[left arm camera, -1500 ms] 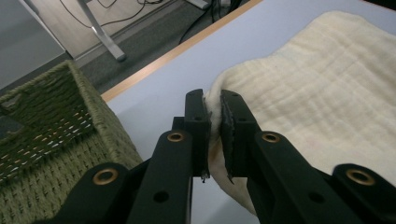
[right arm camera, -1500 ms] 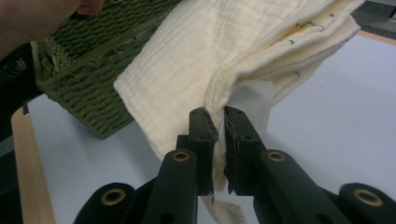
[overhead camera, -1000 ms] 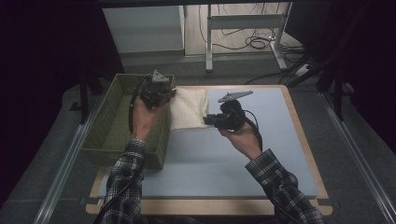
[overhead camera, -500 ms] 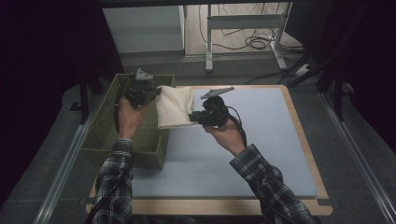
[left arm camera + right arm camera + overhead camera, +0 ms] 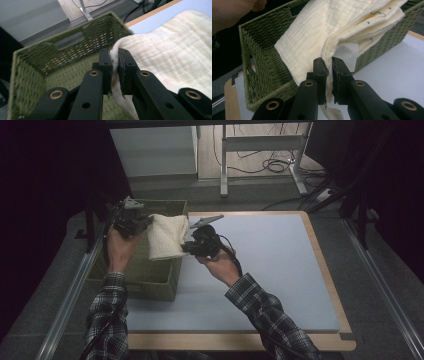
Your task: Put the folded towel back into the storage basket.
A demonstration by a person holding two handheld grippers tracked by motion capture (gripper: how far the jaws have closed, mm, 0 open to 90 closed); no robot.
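Both grippers had carried the folded cream towel leftward off the table, so it hung over the green basket at centre left. The left gripper and right gripper each pinched an edge, fingers nearly closed; lowering it in looked next.

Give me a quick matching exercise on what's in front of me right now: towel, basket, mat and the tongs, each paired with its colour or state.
Things:
1. folded towel
2. woven basket
3. table mat
4. left tongs

Colour or state:
A. pale blue, flat on the table
B. olive green, at the mat's left edge
C. black, shut on cloth
D. cream, hanging between both tongs over the basket

Pairs: 1-D, 2-B, 3-A, 4-C. The right tongs are also shut on the folded towel.
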